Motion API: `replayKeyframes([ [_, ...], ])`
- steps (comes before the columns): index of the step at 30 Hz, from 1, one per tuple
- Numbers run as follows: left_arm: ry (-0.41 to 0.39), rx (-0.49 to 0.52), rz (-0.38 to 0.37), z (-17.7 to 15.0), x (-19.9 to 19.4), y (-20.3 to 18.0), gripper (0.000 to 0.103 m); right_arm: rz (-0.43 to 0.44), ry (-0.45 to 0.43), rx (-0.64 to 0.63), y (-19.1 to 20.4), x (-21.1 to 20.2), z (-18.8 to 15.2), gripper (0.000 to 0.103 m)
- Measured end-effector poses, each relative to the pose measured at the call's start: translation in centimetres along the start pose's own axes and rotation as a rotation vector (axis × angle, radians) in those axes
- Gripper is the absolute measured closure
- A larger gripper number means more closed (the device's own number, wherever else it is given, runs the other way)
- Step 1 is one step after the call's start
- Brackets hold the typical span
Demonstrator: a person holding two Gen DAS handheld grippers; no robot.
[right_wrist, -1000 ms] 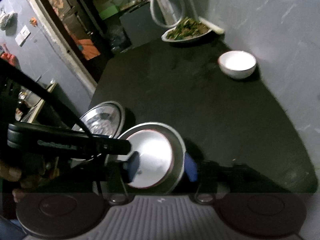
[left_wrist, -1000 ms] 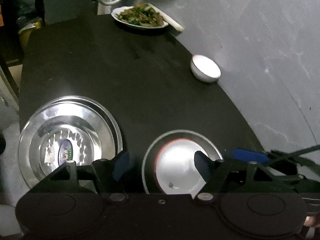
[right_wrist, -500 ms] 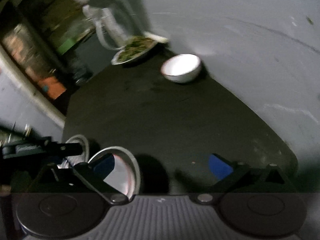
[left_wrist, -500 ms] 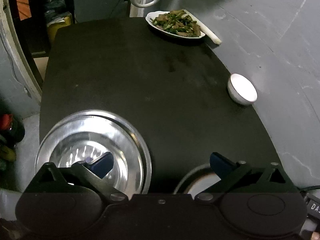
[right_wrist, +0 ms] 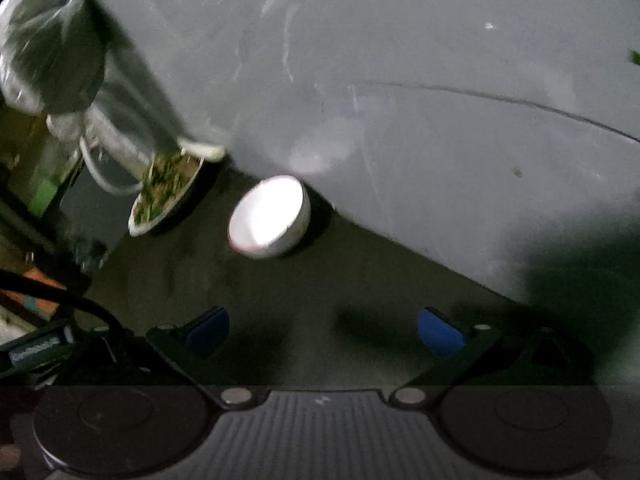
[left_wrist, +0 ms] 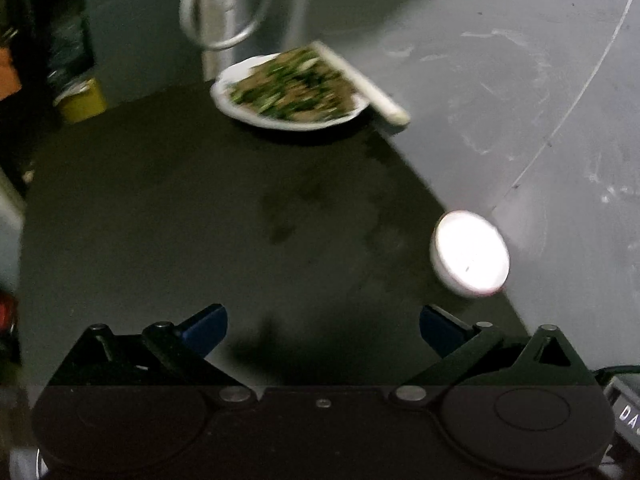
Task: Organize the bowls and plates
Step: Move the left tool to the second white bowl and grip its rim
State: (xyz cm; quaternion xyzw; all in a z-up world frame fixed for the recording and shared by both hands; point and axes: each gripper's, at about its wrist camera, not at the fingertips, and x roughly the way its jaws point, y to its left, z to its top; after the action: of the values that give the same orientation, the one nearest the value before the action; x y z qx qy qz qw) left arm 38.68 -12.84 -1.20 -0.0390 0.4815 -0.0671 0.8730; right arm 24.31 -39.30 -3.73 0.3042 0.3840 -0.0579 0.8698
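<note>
While both claws gape empty, a white bowl (left_wrist: 470,254) and seemingly greens-laden plate (left_wrist: 290,90) sit beyond.

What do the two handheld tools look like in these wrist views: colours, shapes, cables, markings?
Both tools share a build: black angular linkage arms ending in blue pads, with silver pivot bolts and round discs on the base. The left tool has a plain black base; the right tool has a grey ribbed one. A black cable runs beside the right tool. No sleeves show.

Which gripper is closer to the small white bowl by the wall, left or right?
Hard to call; probably the right. The right gripper faces the small white bowl ahead, slightly left. The left gripper has the bowl off to its right. Both open, empty.
</note>
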Motion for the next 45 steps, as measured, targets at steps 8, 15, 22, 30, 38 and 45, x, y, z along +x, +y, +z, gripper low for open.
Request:
replayKeyframes([
  [8, 0.020, 0.152, -0.043, 4.5, 5.9, -2.5, 0.001, 0.000, -0.066, 0.068, 0.8, 3.0, 1.4, 0.000],
  [15, 0.066, 0.192, -0.011, 5.9, 9.1, -3.9, 0.001, -0.011, -0.101, 0.224, 0.7, 5.1, 1.6, 0.000],
  [22, 0.082, 0.240, -0.027, 6.3, 10.8, -5.0, 0.004, -0.017, -0.110, 0.228, 1.1, 6.9, 1.9, 0.014],
  [30, 0.083, 0.308, -0.035, 5.9, 11.3, -6.0, 0.017, -0.009, -0.101, 0.215, 1.5, 8.6, 2.4, 0.033],
  [38, 0.088, 0.317, -0.099, 5.7, 10.9, -6.4, 0.052, 0.011, -0.103, 0.186, 1.6, 9.0, 2.6, 0.057],
  [45, 0.093, 0.310, -0.195, 5.2, 10.6, -6.7, 0.089, 0.052, -0.102, 0.188, 1.6, 9.3, 2.8, 0.074],
])
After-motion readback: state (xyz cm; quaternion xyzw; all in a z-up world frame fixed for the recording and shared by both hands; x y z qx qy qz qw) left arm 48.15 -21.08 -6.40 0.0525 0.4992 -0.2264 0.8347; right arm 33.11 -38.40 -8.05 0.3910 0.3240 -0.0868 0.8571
